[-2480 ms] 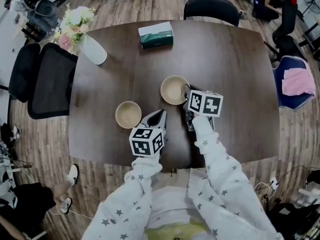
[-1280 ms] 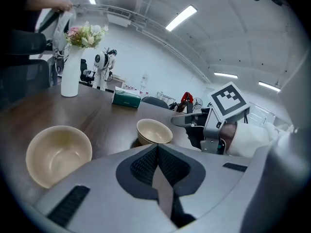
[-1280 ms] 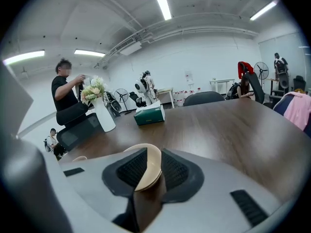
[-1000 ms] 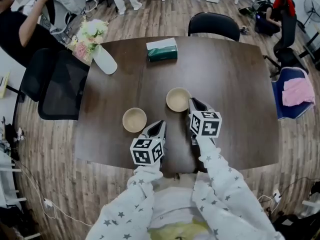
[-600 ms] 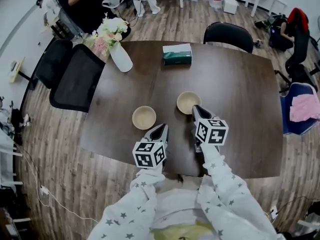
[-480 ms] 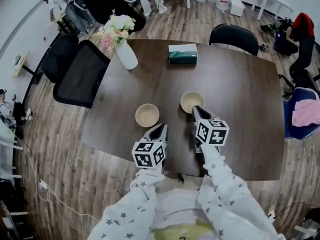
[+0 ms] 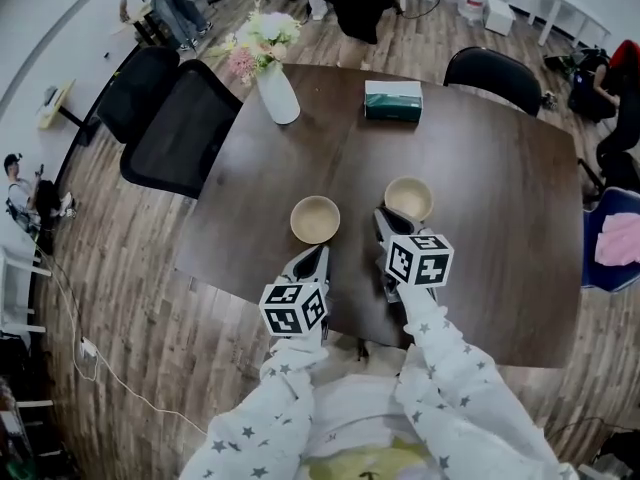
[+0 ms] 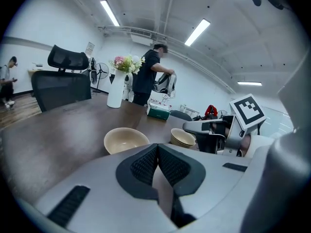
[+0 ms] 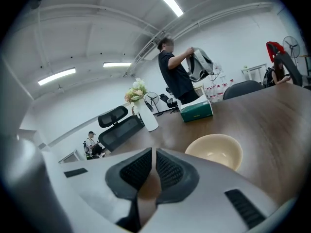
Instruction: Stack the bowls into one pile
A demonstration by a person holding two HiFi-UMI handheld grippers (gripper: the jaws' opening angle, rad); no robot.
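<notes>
No stack yet: L bowl [image 7: 315,219] & R bowl [image 7: 408,199] sit apart on worktop [image 7: 480,168]. L tool [image 7: 317,253], R tool [image 7: 379,215] both closed, empty. Next, prob: open one, pinch a rim.

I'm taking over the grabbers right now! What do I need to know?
Left gripper: jaws shut, empty, just short of the left bowl.
Right gripper: jaws shut, empty, close beside the right bowl.
Both bowls stand apart on the table, open side up.
Done: nothing stacked yet.
Left: lift one bowl and set it into the other.
</notes>
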